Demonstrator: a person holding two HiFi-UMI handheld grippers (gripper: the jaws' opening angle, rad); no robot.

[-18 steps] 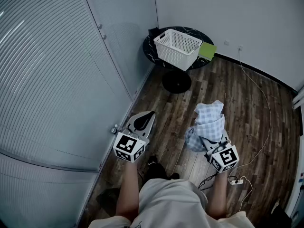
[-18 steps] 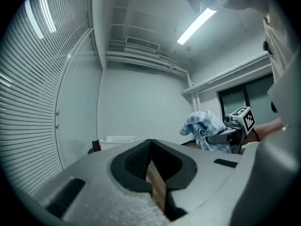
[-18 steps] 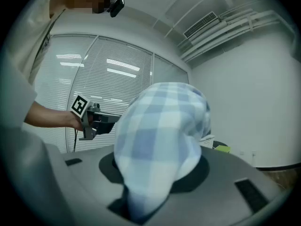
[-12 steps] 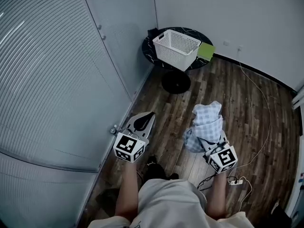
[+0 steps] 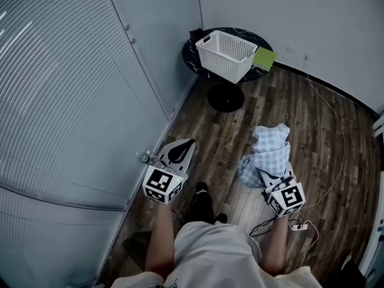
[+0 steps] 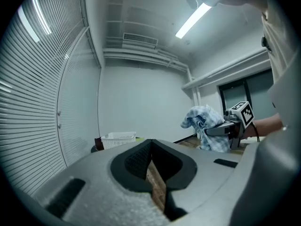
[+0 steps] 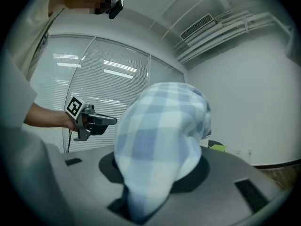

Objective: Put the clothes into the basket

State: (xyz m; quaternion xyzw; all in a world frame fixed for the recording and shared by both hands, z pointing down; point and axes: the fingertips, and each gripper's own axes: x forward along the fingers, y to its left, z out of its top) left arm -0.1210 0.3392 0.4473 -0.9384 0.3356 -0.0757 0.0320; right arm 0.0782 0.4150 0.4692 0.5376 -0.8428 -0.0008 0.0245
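Observation:
A white slatted basket [image 5: 225, 54] stands on a small round black table [image 5: 257, 40] in the far corner, and shows small in the left gripper view [image 6: 117, 137]. A blue-and-white checked cloth [image 5: 267, 153] hangs bunched from my right gripper [image 5: 271, 174], which is shut on it at waist height, well short of the table. In the right gripper view the cloth [image 7: 162, 140] covers the jaws. My left gripper [image 5: 185, 144] is held level beside it, its jaws together with nothing between them [image 6: 151, 143].
A green flat thing [image 5: 264, 59] lies on the table beside the basket. A wall of blinds [image 5: 66, 89] runs along the left. A white cable [image 5: 336, 131] and a power strip [image 5: 298, 225] lie on the wooden floor at the right.
The person has stepped forward, and a dark shoe now shows between the grippers. The cloth stays in the right gripper. The left gripper keeps its pose.

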